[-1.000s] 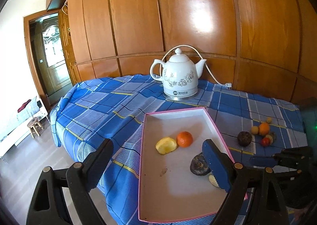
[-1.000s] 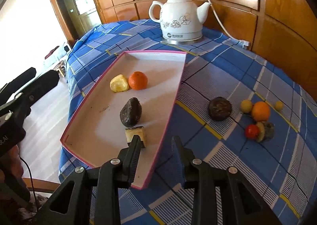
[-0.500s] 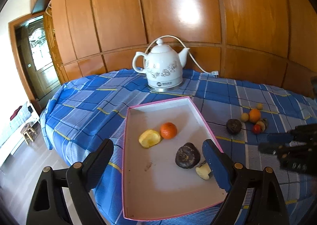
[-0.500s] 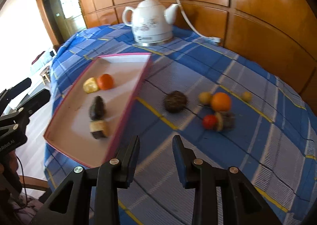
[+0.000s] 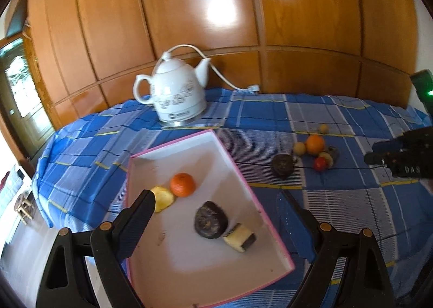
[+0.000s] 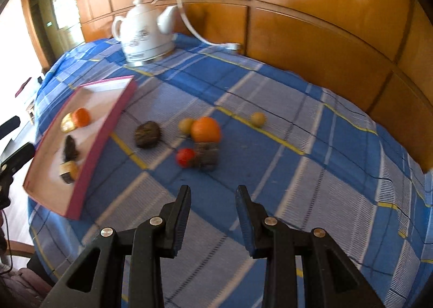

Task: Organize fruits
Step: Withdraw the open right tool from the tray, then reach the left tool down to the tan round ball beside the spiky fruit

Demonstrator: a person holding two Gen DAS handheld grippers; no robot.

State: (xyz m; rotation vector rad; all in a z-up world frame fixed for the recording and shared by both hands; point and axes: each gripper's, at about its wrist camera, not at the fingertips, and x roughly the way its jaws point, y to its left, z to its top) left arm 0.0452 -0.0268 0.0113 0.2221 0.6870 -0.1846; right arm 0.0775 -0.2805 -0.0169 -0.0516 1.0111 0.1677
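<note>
A pink-rimmed white tray (image 5: 235, 169) holds an orange (image 5: 182, 184), a yellow piece (image 5: 162, 198), a dark round fruit (image 5: 211, 220) and a cut chunk (image 5: 239, 237). My left gripper (image 5: 215, 197) hovers over the tray's near half, open wide and empty. Right of the tray (image 6: 102, 140), loose on the cloth, lie a dark round fruit (image 6: 147, 134), an orange (image 6: 205, 129), a yellow-green fruit (image 6: 186, 124), a red tomato (image 6: 185, 156), a dark cut block (image 6: 207, 156) and a small yellow fruit (image 6: 258, 119). My right gripper (image 6: 212, 194) sits just short of that cluster, jaws narrowly apart, nothing between them.
A white floral kettle (image 5: 176, 99) with a white cord stands at the back of the blue plaid tablecloth (image 6: 311, 172), against a wood-panelled wall. A doorway is at far left. A dark device with a green light (image 5: 425, 91) sits at the right edge.
My right gripper swung right, from over the tray's near edge to in front of the loose fruit. My left gripper shifted and rolled a little over the tray. Nothing was picked up.
</note>
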